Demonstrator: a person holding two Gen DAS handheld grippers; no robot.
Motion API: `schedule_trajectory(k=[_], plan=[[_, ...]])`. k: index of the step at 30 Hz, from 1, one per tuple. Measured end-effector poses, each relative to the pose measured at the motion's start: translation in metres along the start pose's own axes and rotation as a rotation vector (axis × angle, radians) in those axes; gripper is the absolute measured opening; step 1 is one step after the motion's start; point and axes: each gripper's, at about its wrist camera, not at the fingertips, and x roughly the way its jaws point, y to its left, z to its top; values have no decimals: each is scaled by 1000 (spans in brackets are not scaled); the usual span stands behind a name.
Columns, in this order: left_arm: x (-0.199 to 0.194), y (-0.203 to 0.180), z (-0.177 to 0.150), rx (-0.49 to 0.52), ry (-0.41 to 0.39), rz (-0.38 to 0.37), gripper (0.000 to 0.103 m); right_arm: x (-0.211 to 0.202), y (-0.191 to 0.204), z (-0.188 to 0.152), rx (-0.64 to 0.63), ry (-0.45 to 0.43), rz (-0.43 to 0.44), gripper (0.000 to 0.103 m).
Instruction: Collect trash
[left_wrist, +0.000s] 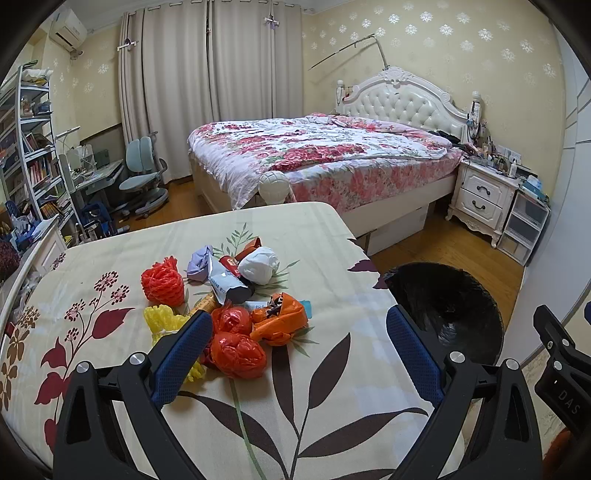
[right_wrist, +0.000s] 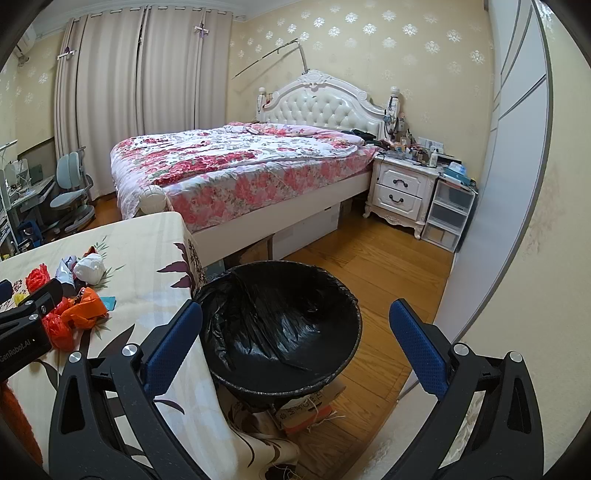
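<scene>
A heap of trash lies on the cloth-covered table (left_wrist: 332, 387): a red net (left_wrist: 163, 283), a yellow net (left_wrist: 160, 320), red plastic wads (left_wrist: 238, 354), an orange bag (left_wrist: 282, 320), a white wad (left_wrist: 258, 264), a purple wad (left_wrist: 199, 263) and a grey wrapper (left_wrist: 229, 286). My left gripper (left_wrist: 299, 343) is open and empty just in front of the heap. A bin with a black liner (right_wrist: 280, 325) stands right of the table. My right gripper (right_wrist: 295, 339) is open and empty above the bin. The heap also shows in the right wrist view (right_wrist: 81, 314).
A bed (left_wrist: 325, 158) with a floral quilt stands behind the table. A white nightstand (right_wrist: 400, 192) and plastic drawers (right_wrist: 448, 218) are at the far right. A desk chair (left_wrist: 142, 173) and bookshelf (left_wrist: 29, 147) stand at the left. A cardboard box (right_wrist: 306, 406) sits under the bin.
</scene>
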Motion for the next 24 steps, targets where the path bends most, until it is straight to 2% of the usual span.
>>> schedule_trajectory(k=[24], plan=[[-5, -6, 8, 15, -8, -1, 95, 0, -3, 0, 3, 2, -3, 99]])
